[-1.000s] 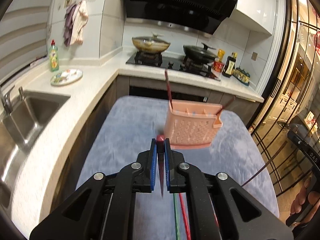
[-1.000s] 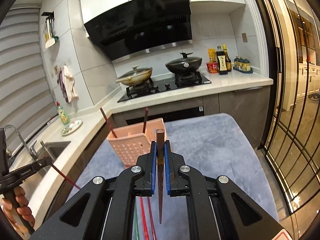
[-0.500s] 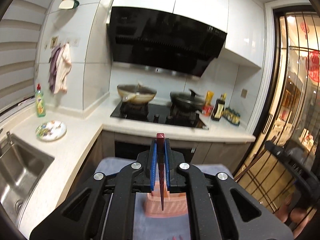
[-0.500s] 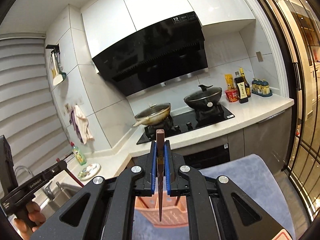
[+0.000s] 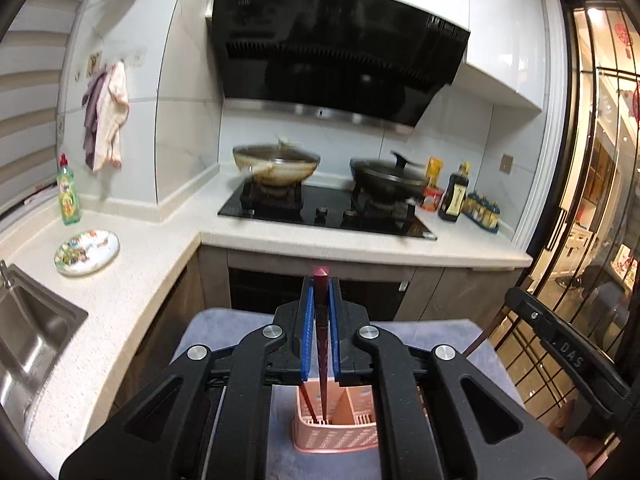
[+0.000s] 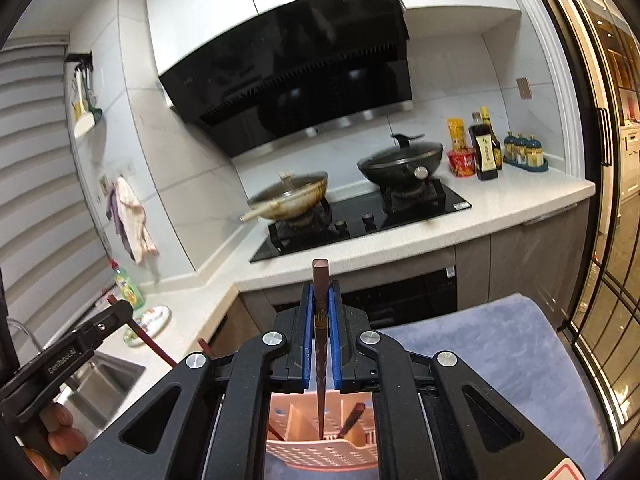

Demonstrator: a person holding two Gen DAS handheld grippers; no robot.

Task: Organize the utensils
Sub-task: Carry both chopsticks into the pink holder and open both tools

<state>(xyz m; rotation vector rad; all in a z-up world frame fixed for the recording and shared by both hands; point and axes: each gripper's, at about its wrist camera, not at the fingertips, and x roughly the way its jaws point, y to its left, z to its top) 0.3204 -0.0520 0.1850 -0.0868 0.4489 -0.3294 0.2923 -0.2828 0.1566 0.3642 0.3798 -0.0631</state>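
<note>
Left gripper (image 5: pixel 320 312): jaws narrow, blue pads clamped on a dark red chopstick (image 5: pixel 321 344) at frame centre; the stick's tip points down into the pink utensil basket (image 5: pixel 336 436) at the lower centre, which stands on the blue-grey mat (image 5: pixel 224 324). A second stick already leans in the basket's left part.

Right gripper (image 6: pixel 320 312): jaws narrow, clamped on a brown chopstick (image 6: pixel 321 332) at centre, its tip over the basket (image 6: pixel 320 452) at the bottom edge. The left gripper appears at the lower left with its red stick (image 6: pixel 150 342).
</note>
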